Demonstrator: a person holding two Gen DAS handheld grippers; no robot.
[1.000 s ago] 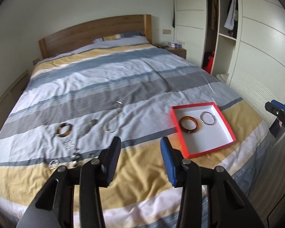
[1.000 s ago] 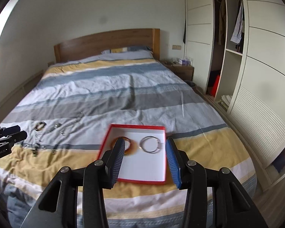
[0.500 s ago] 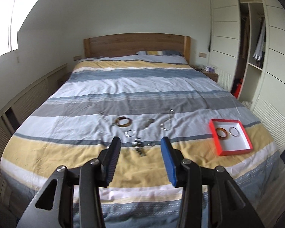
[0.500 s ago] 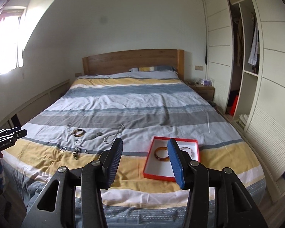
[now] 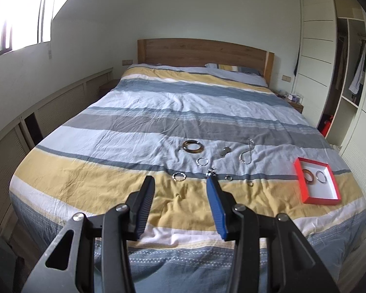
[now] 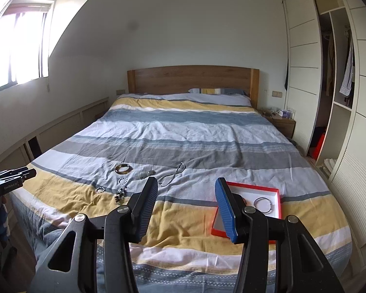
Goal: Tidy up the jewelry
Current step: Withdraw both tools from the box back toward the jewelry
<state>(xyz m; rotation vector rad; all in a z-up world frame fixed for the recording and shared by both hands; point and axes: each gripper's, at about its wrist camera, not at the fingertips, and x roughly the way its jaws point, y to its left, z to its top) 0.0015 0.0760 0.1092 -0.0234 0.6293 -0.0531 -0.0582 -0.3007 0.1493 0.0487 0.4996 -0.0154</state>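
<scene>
In the left wrist view, loose jewelry lies on the striped bed: a brown bangle [image 5: 192,146], a silver chain [image 5: 246,155], small rings [image 5: 202,162] and a bead cluster [image 5: 211,172]. My left gripper [image 5: 180,185] hovers open and empty above the foot of the bed, short of them. A red box [image 5: 322,191] at the right holds a second brown bangle [image 5: 308,175] and a silver hoop [image 5: 320,177]. My right gripper [image 6: 186,185] is open and empty, and its blue finger covers the left part of the red box [image 6: 251,191]. The silver hoop [image 6: 263,204] shows in the box.
The bed [image 6: 183,131] fills the room's middle, with a wooden headboard [image 6: 192,79] at the far end. A wardrobe [image 6: 334,97] with open shelves lines the right wall. A nightstand [image 6: 280,122] stands beside it. Low panels run along the left wall under a window [image 6: 17,48].
Both grippers have pulled back from the bed, so the whole bed now shows. The left one swung left to face the loose jewelry. The right one rose away from the red box.
</scene>
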